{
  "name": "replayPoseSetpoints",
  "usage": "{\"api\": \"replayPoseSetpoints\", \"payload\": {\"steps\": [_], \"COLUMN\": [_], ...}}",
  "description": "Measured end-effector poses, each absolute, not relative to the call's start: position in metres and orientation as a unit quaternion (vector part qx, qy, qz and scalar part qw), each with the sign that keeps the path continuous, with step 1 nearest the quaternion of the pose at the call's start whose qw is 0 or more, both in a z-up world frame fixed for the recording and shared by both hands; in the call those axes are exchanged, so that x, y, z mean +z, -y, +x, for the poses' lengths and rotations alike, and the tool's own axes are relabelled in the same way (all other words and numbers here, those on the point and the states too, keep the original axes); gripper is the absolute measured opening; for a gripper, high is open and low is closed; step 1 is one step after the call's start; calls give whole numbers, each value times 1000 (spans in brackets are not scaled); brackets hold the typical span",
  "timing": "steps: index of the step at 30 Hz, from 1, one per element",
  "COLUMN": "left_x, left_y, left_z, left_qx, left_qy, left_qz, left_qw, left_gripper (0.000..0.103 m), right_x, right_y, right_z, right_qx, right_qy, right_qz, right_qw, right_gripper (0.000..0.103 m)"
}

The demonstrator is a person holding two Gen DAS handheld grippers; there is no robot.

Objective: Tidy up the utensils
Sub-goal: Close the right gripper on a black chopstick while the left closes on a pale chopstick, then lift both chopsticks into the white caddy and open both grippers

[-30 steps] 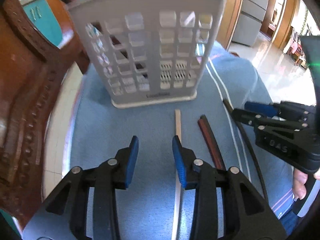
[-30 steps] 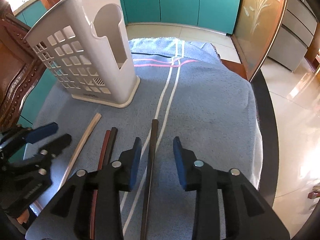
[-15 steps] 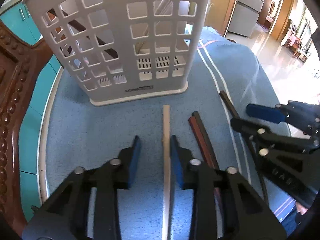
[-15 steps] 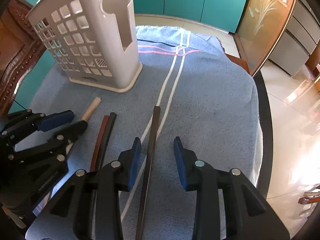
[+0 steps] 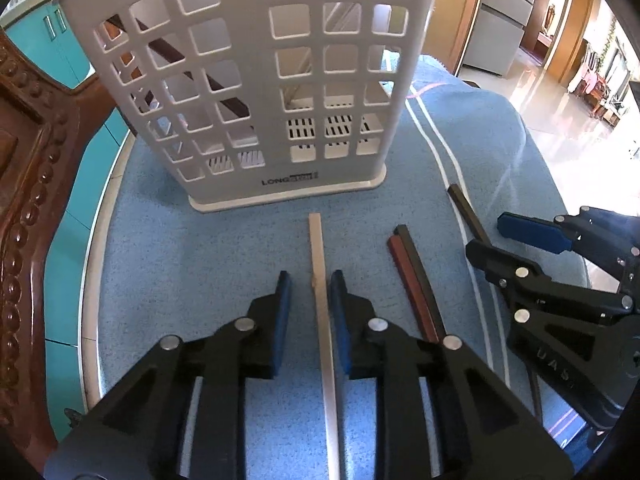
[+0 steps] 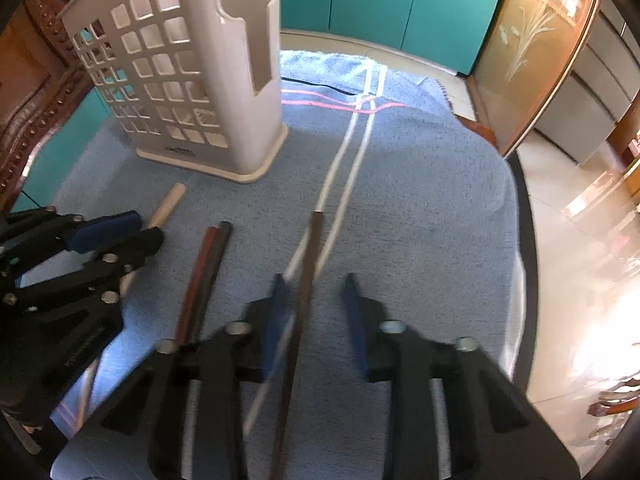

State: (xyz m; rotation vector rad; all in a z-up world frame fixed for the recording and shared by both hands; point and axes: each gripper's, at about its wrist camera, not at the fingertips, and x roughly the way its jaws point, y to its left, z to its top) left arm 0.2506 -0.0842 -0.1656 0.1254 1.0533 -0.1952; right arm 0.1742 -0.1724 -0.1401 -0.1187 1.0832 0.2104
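Note:
A light wooden chopstick (image 5: 316, 240) lies on the blue towel, pointing at the white lattice utensil holder (image 5: 256, 80). My left gripper (image 5: 310, 280) straddles it with jaws closing: the right pad touches the stick and the left pad stands clear. A dark chopstick (image 6: 314, 240) lies between the fingers of my right gripper (image 6: 315, 282), close to the left pad. That view is blurred and the jaws look wide apart. A red-brown and a dark chopstick (image 5: 412, 272) lie side by side between the two grippers. The holder has dark and light sticks inside.
The blue towel (image 5: 180, 260) with white stripes covers a round table. A carved wooden chair (image 5: 28, 200) stands close on the left. Teal cabinets (image 6: 380, 0) and a glass door are behind, with shiny floor to the right.
My left gripper moved forward over the light chopstick towards the holder, and its jaws narrowed around the stick. The right wrist view has gone blurred, and the dark chopstick now sits nearer the left pad.

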Motion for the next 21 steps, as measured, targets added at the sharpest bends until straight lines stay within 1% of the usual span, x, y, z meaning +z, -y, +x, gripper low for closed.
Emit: {"api": "replayPoseSetpoints", "payload": {"steps": [1,3,7,10,14,19,21], "left_x": [-166,-165,-157,-130,-72,-7,14], "left_y": [85,85,79,67,53,38,30], "left_z": [250,249,245,236,205,155,144], "left_qx": [-93,-103,-101,-106,-137,-164,-169], "left_qy": [-501,-501,-486,-457,-379,-280,-255], "left_qz": [60,56,42,19,3,-8,-17], "left_qw": [858,858,867,883,915,946,952], "left_gripper": [19,9,9,9,9,9,9], "right_x": [-139,-137,-114,-83,-33,8,30], "right_y": [173,173,184,195,211,228,233], "right_z": [177,175,169,156,128,101,95], "right_qx": [103,105,118,140,187,235,250], "right_qy": [-515,-509,-475,-438,-367,-312,-285], "right_qz": [-55,-52,-28,-11,-10,12,24], "right_qw": [849,852,871,888,911,920,925], "right_gripper": [9,7,7,7,7,7,7]}}
